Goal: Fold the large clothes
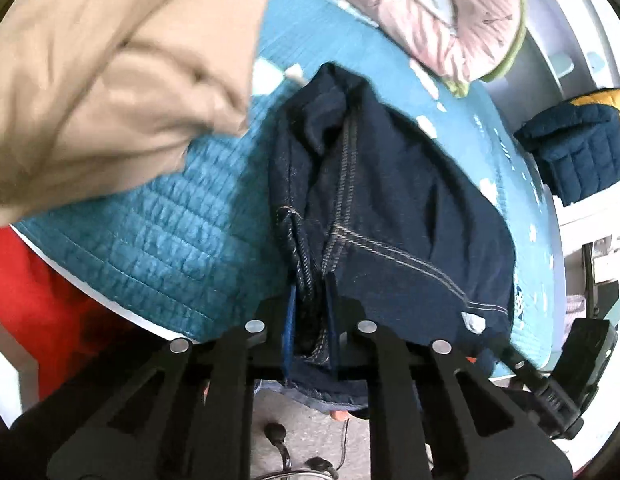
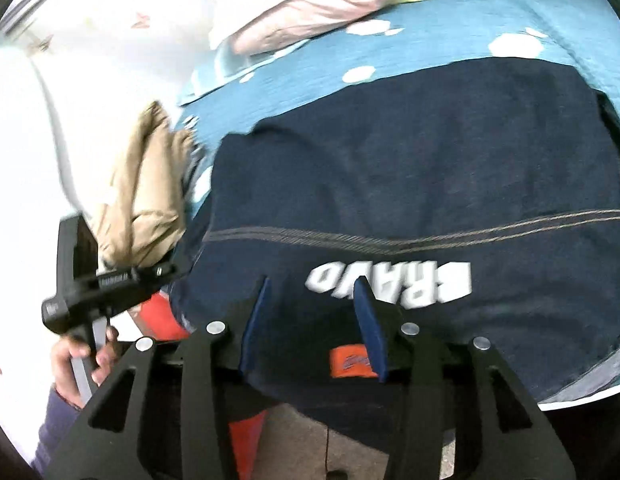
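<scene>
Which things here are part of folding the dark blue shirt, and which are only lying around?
Part of the job:
- dark blue shirt
- left gripper, shut on the shirt's edge
- right gripper, open over the shirt

Just lying about:
- beige garment
- pink quilt
- blue bedspread, under everything

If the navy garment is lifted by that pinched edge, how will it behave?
Probably floppy: the navy garment bunches in folds at the left hand-held gripper. Likely drags across the quilt, not slides. The rest would probably sag.
</scene>
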`<action>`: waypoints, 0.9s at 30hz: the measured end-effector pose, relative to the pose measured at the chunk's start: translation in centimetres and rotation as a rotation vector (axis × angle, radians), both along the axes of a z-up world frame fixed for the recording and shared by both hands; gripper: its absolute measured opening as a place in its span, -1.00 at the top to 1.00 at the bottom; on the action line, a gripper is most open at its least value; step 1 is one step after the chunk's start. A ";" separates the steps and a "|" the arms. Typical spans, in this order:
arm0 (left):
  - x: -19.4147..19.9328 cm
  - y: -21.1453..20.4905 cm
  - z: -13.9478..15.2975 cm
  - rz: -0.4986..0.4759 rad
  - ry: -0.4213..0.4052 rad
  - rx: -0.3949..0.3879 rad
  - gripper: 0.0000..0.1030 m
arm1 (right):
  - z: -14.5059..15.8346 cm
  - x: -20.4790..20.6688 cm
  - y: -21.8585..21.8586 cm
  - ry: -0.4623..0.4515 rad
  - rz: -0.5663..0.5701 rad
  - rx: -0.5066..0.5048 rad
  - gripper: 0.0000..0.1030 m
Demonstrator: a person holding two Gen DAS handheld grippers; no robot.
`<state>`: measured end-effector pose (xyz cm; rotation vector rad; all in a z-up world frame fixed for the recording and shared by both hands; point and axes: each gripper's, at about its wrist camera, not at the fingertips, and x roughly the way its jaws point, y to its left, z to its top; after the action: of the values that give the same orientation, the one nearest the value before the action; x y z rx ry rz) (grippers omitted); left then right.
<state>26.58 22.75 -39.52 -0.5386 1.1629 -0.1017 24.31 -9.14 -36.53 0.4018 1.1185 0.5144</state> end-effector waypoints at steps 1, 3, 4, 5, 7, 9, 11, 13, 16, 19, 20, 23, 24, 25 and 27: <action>-0.1 -0.3 0.8 -0.007 -0.015 -0.003 0.79 | 0.2 -0.3 0.6 -0.011 0.024 0.009 0.18; -0.1 -1.2 2.9 -0.023 -0.052 -0.014 0.83 | 0.9 -0.7 1.3 -0.041 0.051 0.022 0.11; -0.1 -1.6 3.9 -0.037 -0.072 -0.023 0.84 | 1.6 -1.0 1.9 -0.069 0.065 0.039 0.03; -0.1 -2.1 4.9 -0.045 -0.087 -0.022 0.86 | 2.2 -1.2 2.3 -0.093 0.073 0.052 0.00; 0.1 -3.6 7.0 -0.081 -0.121 -0.020 0.88 | 3.8 -1.7 3.0 -0.145 0.087 0.085 -0.13; 0.3 -5.0 8.4 -0.107 -0.144 -0.022 0.89 | 4.9 -2.0 3.4 -0.185 0.099 0.092 -0.25; 0.4 -6.2 9.4 -0.146 -0.168 -0.048 1.00 | 5.8 -2.2 4.1 -0.221 0.109 0.104 -0.30; 0.9 -8.0 10.1 -0.189 -0.171 -0.077 1.00 | 6.1 -2.0 4.6 -0.223 0.108 0.117 -0.35; 1.3 -8.8 10.1 -0.191 -0.158 0.016 1.00 | 5.6 -1.5 5.3 -0.202 0.108 0.098 -0.35; 1.2 -7.3 9.1 -0.140 -0.132 0.112 0.99 | 4.1 -1.2 5.0 -0.157 0.100 0.064 -0.35; 1.1 -6.3 8.4 -0.120 -0.108 0.134 0.97 | 3.7 -1.2 4.6 -0.144 0.090 0.067 -0.35; 0.4 -2.6 4.9 -0.040 -0.013 0.155 0.72 | 2.6 -0.8 3.4 -0.111 0.062 0.069 -0.35; 0.4 -1.6 3.9 -0.026 0.009 0.157 0.66 | 2.3 -0.6 3.1 -0.106 0.054 0.068 -0.35; 0.2 -0.6 2.6 -0.002 0.037 0.154 0.65 | 2.2 -0.5 3.0 -0.104 0.053 0.068 -0.35; -0.4 1.1 -0.2 0.041 0.111 0.129 0.65 | 1.9 -0.3 2.9 -0.100 0.049 0.068 -0.35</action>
<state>26.21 23.81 -39.69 -0.4584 1.2567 0.0385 24.03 -6.26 -34.59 0.4041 1.0181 0.6108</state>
